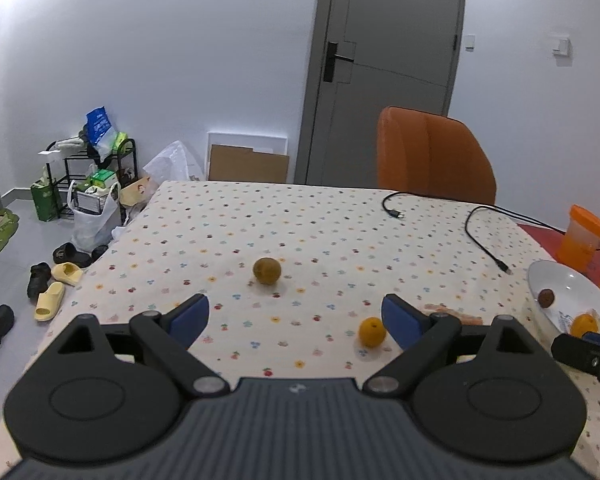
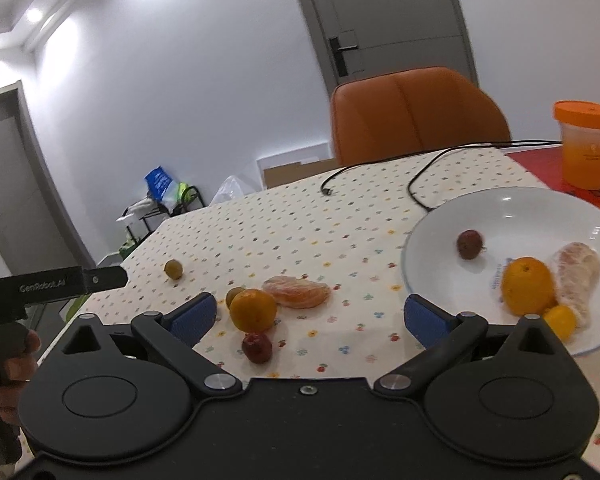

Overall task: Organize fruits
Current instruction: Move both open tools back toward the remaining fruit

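Observation:
My left gripper (image 1: 296, 316) stands open above the flowered tablecloth, nothing between its fingers. Ahead of it lies a green-brown fruit (image 1: 267, 271); a small orange (image 1: 372, 332) sits just inside its right finger. My right gripper (image 2: 308, 318) is open too, low over the cloth. Near its left finger lie an orange (image 2: 253, 309), a dark red fruit (image 2: 257, 347), a small green fruit (image 2: 235, 295) and a peeled citrus (image 2: 297, 291). The white plate (image 2: 500, 208) to the right holds a dark red fruit (image 2: 469, 244), an orange (image 2: 527, 286), peeled segments (image 2: 576, 276) and a small yellow fruit (image 2: 560, 321).
An orange chair (image 1: 432, 152) stands behind the table. Two black cables (image 1: 484, 240) lie at the back right. An orange-lidded cup (image 2: 584, 144) stands on a red mat beyond the plate. The table's left edge drops to a floor with shoes (image 1: 52, 288) and bags.

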Demonstrator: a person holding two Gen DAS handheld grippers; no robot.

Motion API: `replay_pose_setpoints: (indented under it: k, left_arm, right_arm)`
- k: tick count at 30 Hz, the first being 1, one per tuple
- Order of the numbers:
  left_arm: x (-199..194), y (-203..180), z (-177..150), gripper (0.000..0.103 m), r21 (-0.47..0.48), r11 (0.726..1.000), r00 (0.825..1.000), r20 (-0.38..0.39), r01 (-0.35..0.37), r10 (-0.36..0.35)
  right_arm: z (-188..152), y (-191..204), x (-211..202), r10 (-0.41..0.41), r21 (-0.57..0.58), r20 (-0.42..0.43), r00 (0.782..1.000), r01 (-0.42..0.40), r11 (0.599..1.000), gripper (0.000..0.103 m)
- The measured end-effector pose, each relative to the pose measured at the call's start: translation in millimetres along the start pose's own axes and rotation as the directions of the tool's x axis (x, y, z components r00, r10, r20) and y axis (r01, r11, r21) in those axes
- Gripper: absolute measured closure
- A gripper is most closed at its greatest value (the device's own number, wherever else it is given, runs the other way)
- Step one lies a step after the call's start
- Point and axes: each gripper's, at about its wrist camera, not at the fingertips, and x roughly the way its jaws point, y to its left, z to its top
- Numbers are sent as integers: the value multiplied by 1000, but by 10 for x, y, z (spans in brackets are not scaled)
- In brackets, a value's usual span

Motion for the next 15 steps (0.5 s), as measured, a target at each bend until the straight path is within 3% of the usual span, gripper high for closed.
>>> replay_pose_setpoints:
  k: [8,15]
  left_arm:
    - [137,99,-12,13,-27,1000,1000,-21,-10,10]
    - [243,55,-26,21,-20,1000,999,-36,19,-20]
  right_arm:
    - [7,104,234,29,-25,-47,998,-30,999,24]
    - [31,185,422,50,-43,-87,995,-54,998,31]
